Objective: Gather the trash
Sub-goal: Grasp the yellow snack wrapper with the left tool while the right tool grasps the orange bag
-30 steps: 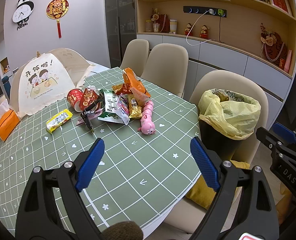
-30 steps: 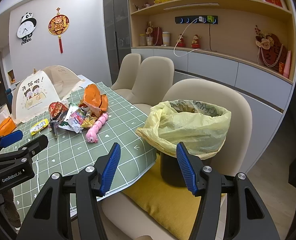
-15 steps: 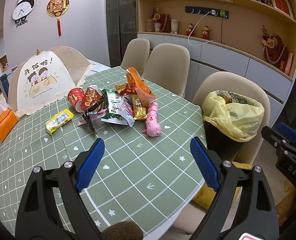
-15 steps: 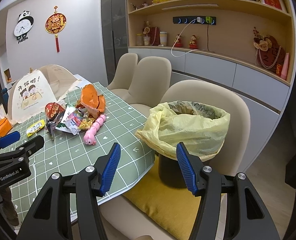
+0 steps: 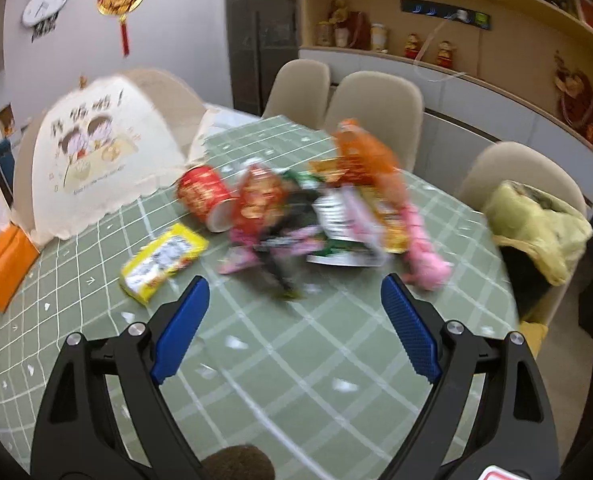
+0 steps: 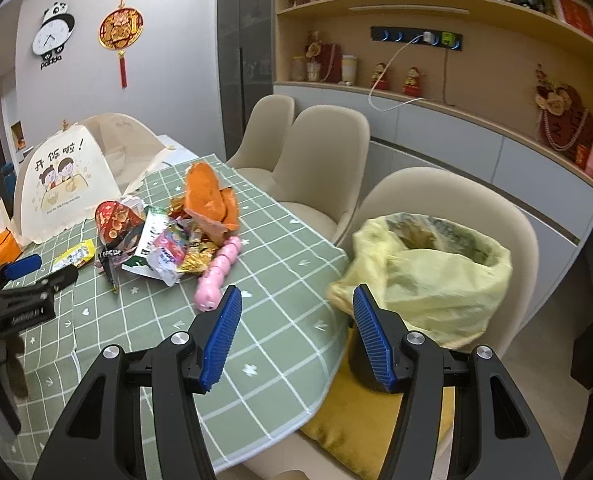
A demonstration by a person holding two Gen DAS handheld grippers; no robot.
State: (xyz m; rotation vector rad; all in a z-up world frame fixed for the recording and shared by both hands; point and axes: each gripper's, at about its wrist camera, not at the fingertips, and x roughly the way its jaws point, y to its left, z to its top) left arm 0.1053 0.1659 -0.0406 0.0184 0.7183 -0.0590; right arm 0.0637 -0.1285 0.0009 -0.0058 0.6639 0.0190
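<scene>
Here, both the left gripper [image 5: 292, 334] and right gripper [image 6: 296, 336] gape wide, empty; wrappers [image 6: 168, 240] ahead on the green counter [image 6: 280, 264], lined bin [image 6: 436, 276] right.

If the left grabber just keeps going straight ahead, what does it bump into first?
Probably the pile of snack wrappers. The left gripper is open, empty and aimed over bare green tablecloth at the pile's dark and pink near edge. The picture is blurry, so depth is uncertain.

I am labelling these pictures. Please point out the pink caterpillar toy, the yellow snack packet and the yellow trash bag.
pink caterpillar toy [image 6: 218, 276], right wrist view, middle of its body.
yellow snack packet [image 5: 164, 259], left wrist view, centre of its top face.
yellow trash bag [image 6: 436, 280], right wrist view, front outer wall.
</scene>
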